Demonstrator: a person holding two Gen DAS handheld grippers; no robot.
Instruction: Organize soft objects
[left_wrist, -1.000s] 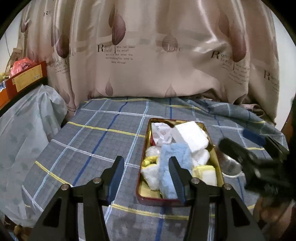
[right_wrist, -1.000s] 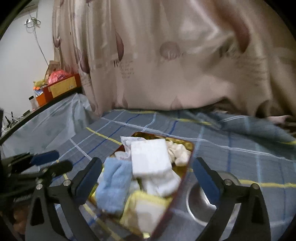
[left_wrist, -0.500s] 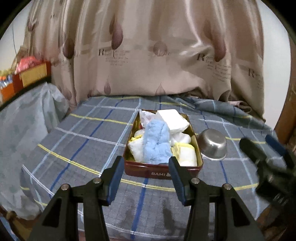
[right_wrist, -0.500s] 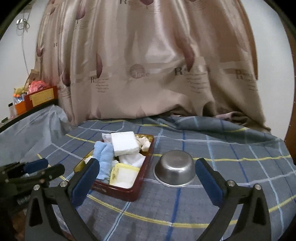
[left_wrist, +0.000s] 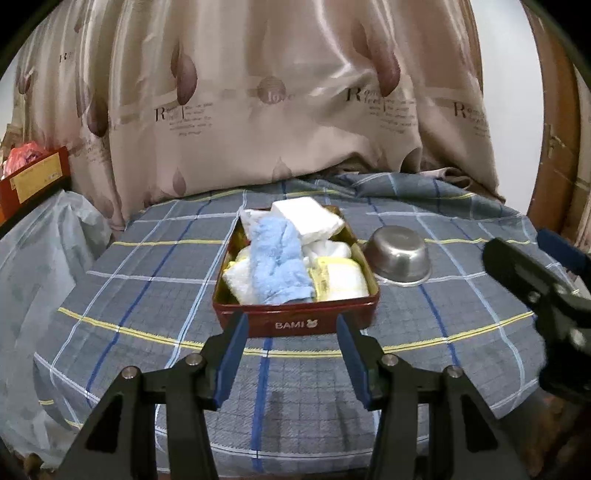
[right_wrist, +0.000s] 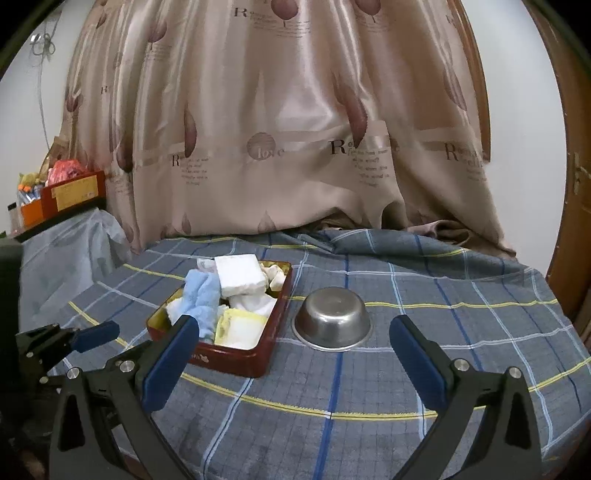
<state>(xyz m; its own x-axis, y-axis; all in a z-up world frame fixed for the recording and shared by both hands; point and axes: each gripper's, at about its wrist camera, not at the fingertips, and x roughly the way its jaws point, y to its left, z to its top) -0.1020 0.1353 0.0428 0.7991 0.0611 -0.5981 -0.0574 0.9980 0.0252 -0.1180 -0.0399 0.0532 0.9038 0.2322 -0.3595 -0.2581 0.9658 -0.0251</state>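
Both grippers have pulled back from the tin (left_wrist: 295, 325), which now sits farther off on the checked cloth (left_wrist: 147, 295), packed with a blue towel (left_wrist: 279, 262) and white cloths. Left gripper (left_wrist: 291, 328) spread, empty; right gripper (right_wrist: 295, 332) wide apart, empty. A steel bowl (right_wrist: 332, 321) sits upside down just beside the tin.

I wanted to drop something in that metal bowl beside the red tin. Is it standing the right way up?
No, the metal bowl is upside down: its flat base faces up and its wide rim lies on the checked cloth.
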